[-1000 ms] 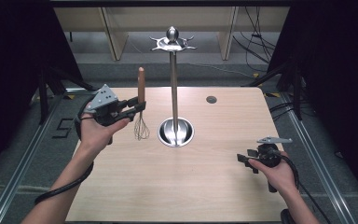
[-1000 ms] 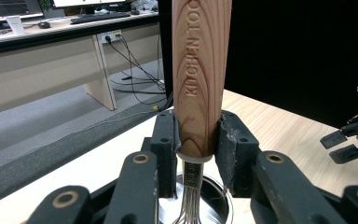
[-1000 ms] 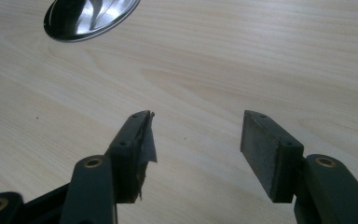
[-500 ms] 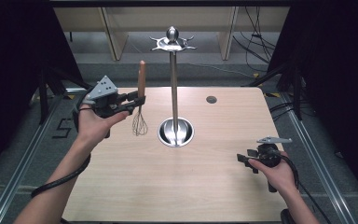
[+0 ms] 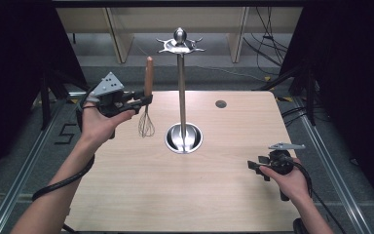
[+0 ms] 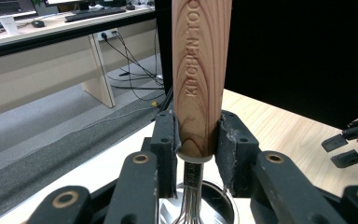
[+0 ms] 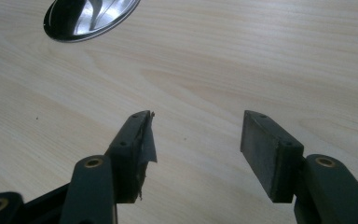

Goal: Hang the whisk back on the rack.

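Right gripper (image 5: 256, 166) nearest, low over table (image 5: 175, 195), right of stand (image 5: 183, 97), jaws open, nothing between. Farther, left gripper (image 5: 143, 102) clamps whisk (image 5: 147, 97) by wooden handle, upright, in air just left of stand.

The metal stand (image 5: 182, 97) is standing on the table (image 5: 141, 195), toward its far middle, and everything else is lying around it. To the left of the stand, just beside its pole, the whisk (image 5: 147, 92) is hanging upright above the table, handle up, between the pads of the left gripper (image 5: 143, 101). To the right of the stand and nearer the person, well apart from it, the right gripper (image 5: 258, 165) is resting low over the table.
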Tool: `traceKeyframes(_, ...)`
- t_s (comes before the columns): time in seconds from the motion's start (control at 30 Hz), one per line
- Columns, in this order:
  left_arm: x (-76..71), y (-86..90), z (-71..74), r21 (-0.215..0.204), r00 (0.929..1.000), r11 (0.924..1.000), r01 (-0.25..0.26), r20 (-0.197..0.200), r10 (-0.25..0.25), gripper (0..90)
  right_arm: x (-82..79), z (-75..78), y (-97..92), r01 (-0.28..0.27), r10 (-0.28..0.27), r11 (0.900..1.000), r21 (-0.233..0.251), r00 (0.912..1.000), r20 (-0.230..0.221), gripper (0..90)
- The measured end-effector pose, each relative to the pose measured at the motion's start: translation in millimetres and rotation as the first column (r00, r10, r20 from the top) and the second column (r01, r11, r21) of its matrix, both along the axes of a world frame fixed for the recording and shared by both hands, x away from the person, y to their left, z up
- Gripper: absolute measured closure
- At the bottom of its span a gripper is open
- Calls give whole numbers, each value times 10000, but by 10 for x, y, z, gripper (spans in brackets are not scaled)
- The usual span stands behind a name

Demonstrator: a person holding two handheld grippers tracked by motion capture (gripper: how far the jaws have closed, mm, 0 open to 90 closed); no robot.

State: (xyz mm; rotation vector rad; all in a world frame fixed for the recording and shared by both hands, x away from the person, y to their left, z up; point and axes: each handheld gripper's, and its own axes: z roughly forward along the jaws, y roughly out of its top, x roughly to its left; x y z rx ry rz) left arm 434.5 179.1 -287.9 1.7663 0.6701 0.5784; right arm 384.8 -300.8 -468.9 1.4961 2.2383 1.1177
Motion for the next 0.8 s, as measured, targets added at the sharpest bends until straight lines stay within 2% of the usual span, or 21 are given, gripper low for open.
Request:
traceKeyframes(0.53, 65, 7, 107, 62, 9999, 10000, 24, -109, -23, 694, -1, 1, -1, -2, 2, 10000, -9, 10000, 63, 440)
traceKeyframes(0.73, 119, 8, 125, 143, 9998, 9999, 30, -218, -27, 694, 0, 2, -1, 10, -10, 10000, -4, 10000, 47, 440)
traceKeyframes(0.8, 134, 0, 121, 100, 9993, 9999, 47, -367, -44, 694, 0, 3, -1, 3, -3, 10000, -2, 10000, 57, 440)
